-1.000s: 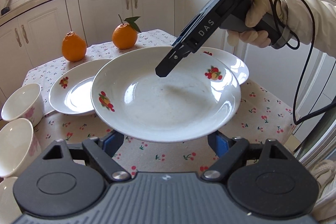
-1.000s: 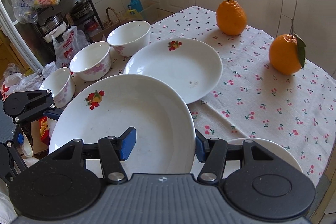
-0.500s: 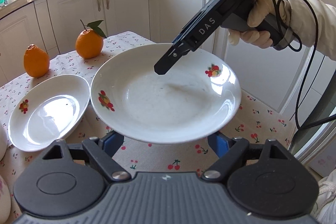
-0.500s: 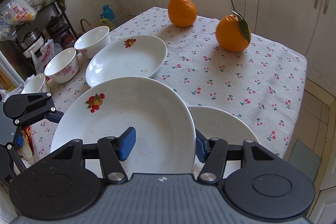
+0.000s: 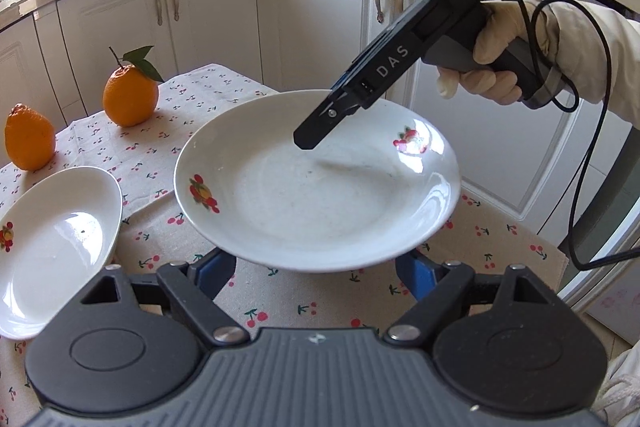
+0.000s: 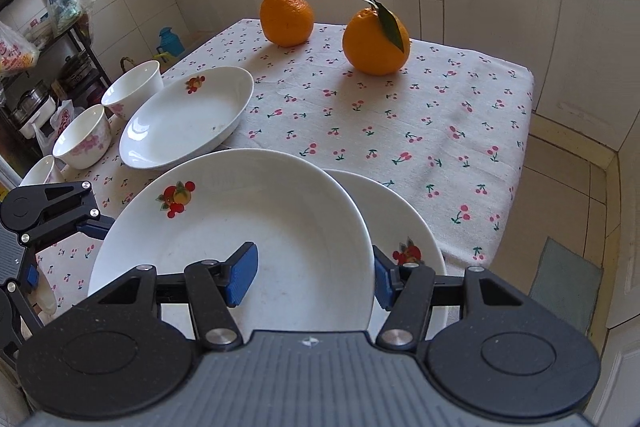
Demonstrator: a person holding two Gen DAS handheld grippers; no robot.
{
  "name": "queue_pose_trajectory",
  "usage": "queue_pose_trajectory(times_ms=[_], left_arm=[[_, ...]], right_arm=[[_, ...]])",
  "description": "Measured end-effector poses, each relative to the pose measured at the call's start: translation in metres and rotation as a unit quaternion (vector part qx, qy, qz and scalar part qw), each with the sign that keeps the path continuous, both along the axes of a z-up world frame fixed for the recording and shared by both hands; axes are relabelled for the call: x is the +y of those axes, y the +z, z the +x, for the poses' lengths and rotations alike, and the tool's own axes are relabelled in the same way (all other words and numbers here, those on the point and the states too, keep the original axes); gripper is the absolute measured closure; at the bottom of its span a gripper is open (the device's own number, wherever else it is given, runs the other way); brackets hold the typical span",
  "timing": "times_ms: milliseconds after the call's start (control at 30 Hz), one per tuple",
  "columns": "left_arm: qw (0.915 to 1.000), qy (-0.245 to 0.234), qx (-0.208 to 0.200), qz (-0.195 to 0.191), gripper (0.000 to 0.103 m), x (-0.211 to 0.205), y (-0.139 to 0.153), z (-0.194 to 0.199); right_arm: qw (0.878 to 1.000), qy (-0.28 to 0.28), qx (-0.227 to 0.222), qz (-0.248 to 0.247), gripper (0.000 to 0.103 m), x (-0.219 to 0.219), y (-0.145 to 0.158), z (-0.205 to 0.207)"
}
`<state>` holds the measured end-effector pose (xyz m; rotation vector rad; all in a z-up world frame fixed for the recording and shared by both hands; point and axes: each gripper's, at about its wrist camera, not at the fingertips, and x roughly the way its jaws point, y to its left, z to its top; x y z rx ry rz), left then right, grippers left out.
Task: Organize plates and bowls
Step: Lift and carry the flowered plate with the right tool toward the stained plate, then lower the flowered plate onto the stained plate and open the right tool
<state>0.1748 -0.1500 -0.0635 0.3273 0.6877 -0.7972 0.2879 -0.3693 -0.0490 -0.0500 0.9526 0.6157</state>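
A white plate with fruit prints (image 5: 312, 195) hangs level over the cherry-print table, carried by both grippers. My left gripper (image 5: 316, 269) reaches under its near side. The blue pads stand wide and flank the plate's underside. My right gripper (image 6: 314, 277) straddles the plate's rim (image 6: 248, 227), one pad inside the dish and one outside. Its jaws are opening a little with the rim between them. A second fruit-print plate (image 6: 408, 223) lies on the table just beneath and to the right of the carried one. In the left wrist view the right gripper (image 5: 316, 135) comes down onto the far rim.
A third plate (image 6: 188, 119) lies at the left, with three white bowls (image 6: 82, 137) beyond it along the table's left edge. Two oranges (image 6: 376, 43) stand at the back. The table's right edge (image 6: 516, 147) drops to a tiled floor. A gloved hand (image 5: 492, 67) and its cable hang at the right.
Both grippers carried the plate rightward across the table and slightly down. The plate on the table has come into view beneath it. The bowls have left the left wrist view.
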Motion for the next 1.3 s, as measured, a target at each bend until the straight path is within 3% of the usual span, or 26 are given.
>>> queue_pose_trajectory(times_ms=[1300], left_arm=[[0.9996, -0.012, 0.019, -0.019, 0.012, -0.010, -0.014, 0.022]], right_arm=[[0.998, -0.055, 0.012, -0.021, 0.036, -0.024, -0.004, -0.014]])
